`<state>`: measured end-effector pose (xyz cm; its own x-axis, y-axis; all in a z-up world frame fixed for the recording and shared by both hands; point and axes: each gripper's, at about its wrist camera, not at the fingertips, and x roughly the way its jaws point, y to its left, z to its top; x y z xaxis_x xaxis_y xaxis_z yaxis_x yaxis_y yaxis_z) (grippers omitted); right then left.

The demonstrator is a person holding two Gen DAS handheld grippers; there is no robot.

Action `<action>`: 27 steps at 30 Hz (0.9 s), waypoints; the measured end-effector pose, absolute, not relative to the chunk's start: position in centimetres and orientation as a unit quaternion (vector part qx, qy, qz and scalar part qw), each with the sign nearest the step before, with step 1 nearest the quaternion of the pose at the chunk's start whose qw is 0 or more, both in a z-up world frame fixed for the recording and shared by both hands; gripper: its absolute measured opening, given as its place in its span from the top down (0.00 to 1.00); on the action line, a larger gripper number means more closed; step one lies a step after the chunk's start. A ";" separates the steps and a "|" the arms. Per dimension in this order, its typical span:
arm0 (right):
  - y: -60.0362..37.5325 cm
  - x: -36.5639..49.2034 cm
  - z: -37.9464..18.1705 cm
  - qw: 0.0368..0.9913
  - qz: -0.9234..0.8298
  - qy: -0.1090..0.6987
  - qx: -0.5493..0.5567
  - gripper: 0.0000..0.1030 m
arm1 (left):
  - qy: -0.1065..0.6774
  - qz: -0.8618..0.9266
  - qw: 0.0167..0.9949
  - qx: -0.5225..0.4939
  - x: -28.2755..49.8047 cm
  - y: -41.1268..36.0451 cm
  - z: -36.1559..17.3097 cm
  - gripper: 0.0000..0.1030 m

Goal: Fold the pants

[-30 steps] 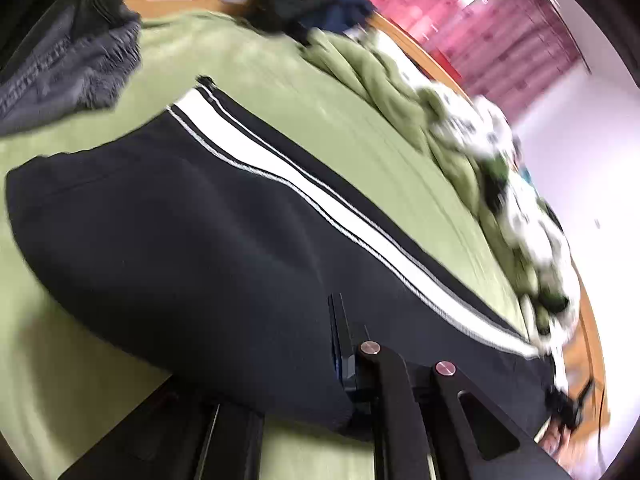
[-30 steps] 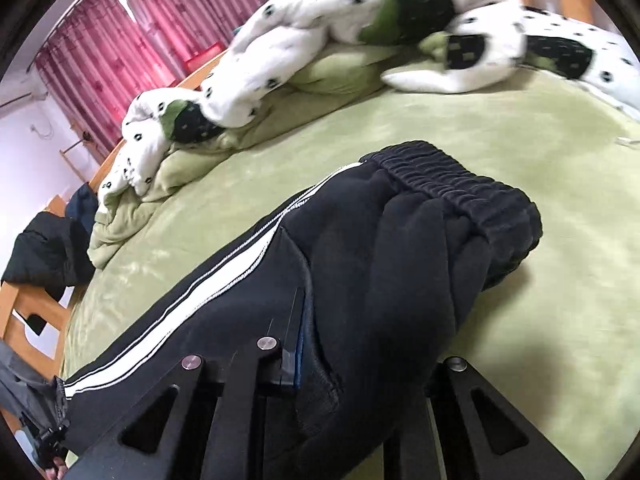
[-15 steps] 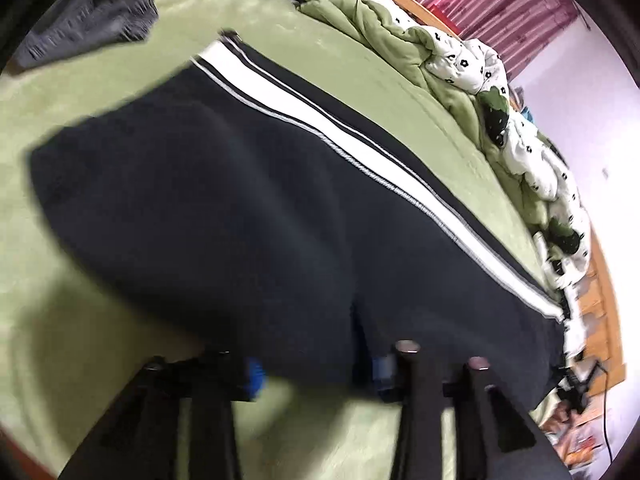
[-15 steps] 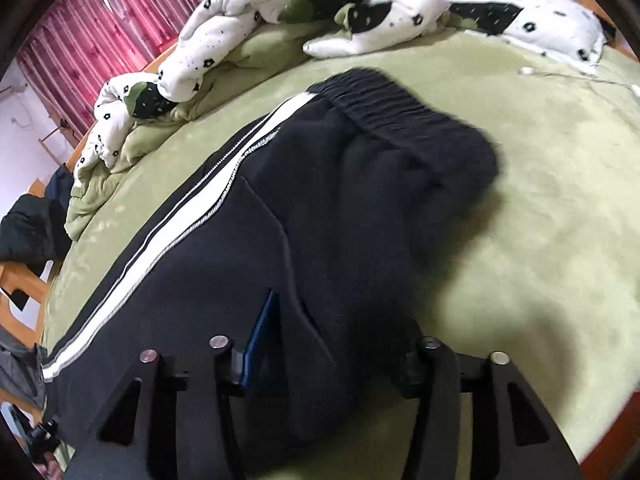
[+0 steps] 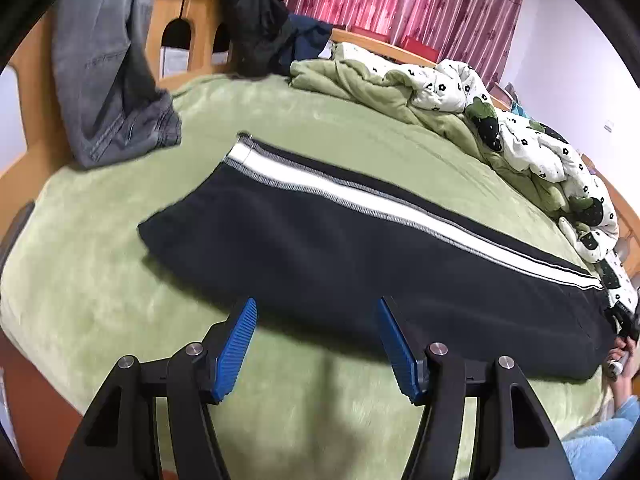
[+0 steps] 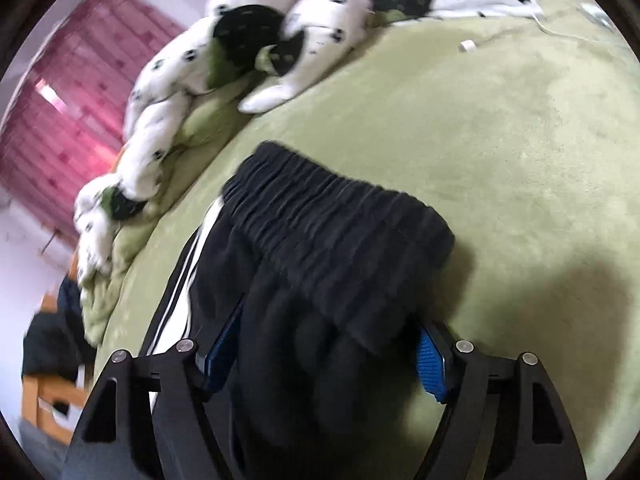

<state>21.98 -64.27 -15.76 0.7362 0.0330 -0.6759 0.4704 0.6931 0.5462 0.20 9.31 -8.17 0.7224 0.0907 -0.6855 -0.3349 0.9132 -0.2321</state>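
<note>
Black pants with a white side stripe lie flat, folded leg on leg, across the green bed cover. My left gripper is open and empty, just short of the pants' near edge by the leg end. In the right wrist view the elastic waistband lies bunched on the cover. My right gripper is open, its blue pads on either side of a fold of pants fabric below the waistband; the jaws are wide apart.
Grey jeans hang over the wooden footboard at the far left. A rumpled green and white flowered quilt lines the far side of the bed. A white cable lies near the pillow end.
Both grippers have opened and let go of the pants. The left one has pulled back off the fabric; the pants now lie flat on the bed.
</note>
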 end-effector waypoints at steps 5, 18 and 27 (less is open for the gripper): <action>-64.9 19.9 -11.3 0.910 -0.068 0.259 0.316 0.61 | 0.341 0.114 0.915 -0.181 2.1 9.2 -7.2 0.42; -61.6 14.3 -10.9 0.896 -0.172 0.361 0.191 0.36 | 0.350 0.115 0.917 -0.152 7.5 13.5 -5.5 0.42; -49.0 17.2 -6.3 0.923 -0.106 0.365 0.065 0.36 | 0.385 0.123 0.904 -0.141 17.4 20.2 -8.3 0.43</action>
<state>17.16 -49.03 -6.28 0.7109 -0.1483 -0.6874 0.2438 0.9689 0.0431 17.40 20.23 -8.29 0.6733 0.1142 -0.7305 -0.3314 0.9298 -0.1602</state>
